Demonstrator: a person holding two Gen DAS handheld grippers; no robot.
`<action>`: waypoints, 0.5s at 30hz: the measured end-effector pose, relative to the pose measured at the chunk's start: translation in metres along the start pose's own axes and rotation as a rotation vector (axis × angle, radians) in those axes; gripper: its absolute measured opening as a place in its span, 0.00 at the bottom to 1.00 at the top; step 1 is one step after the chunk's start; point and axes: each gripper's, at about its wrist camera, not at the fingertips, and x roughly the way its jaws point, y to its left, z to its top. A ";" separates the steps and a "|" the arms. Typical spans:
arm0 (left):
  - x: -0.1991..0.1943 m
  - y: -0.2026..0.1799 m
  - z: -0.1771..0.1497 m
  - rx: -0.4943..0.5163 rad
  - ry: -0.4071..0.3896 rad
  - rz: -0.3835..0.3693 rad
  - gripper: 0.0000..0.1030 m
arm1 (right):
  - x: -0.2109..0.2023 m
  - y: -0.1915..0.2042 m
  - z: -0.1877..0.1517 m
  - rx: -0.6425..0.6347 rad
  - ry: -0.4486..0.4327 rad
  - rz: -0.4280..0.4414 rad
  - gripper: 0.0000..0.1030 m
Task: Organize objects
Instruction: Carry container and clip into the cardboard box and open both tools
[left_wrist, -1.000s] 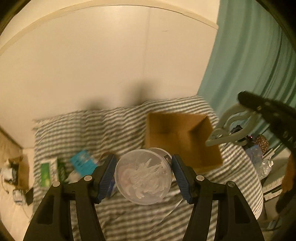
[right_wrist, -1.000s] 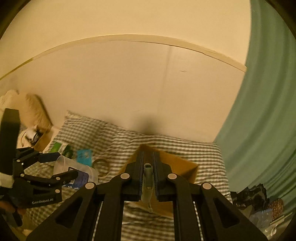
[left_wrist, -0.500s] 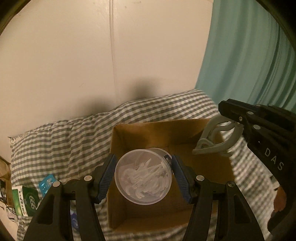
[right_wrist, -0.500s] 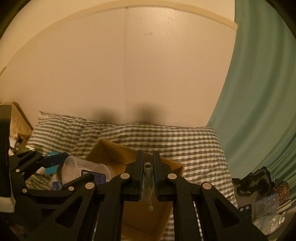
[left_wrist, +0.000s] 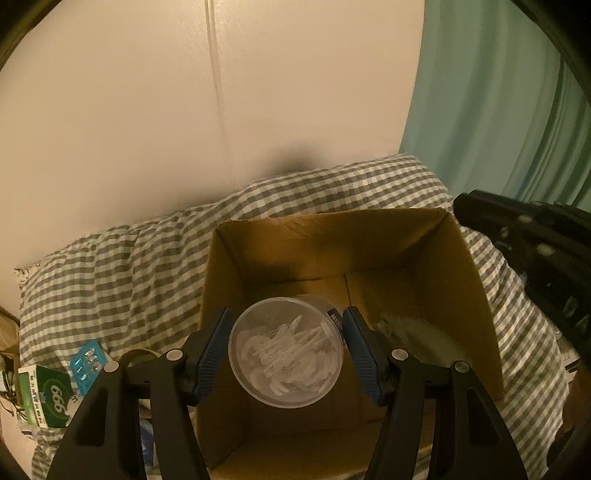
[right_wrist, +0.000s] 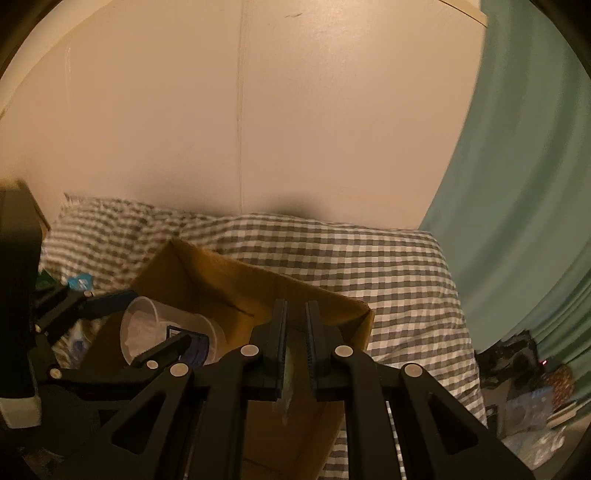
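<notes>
My left gripper is shut on a clear plastic tub of white pieces and holds it inside the open cardboard box on the checked bedding. A pale green plastic clip shows blurred on the box floor at the right. My right gripper is over the box's near right side, its jaws a narrow gap apart with nothing held; a pale blur shows below them. The tub and left gripper also show in the right wrist view.
Checked bedding lies against a cream wall. A green packet, a blue packet and a tape roll lie left of the box. A teal curtain hangs at the right, clutter below it.
The left gripper has lowered the tub into the box. The right gripper has let go of the green clip, which has dropped into the box, and its jaws have parted slightly.
</notes>
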 end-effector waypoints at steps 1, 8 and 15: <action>-0.004 0.001 0.000 0.001 0.001 0.002 0.64 | -0.005 -0.002 0.001 0.016 -0.006 0.007 0.09; -0.062 0.022 0.006 -0.014 -0.082 0.044 0.84 | -0.052 -0.007 0.010 0.035 -0.038 0.011 0.09; -0.133 0.065 0.004 -0.042 -0.164 0.103 1.00 | -0.124 0.021 0.025 0.029 -0.110 0.023 0.52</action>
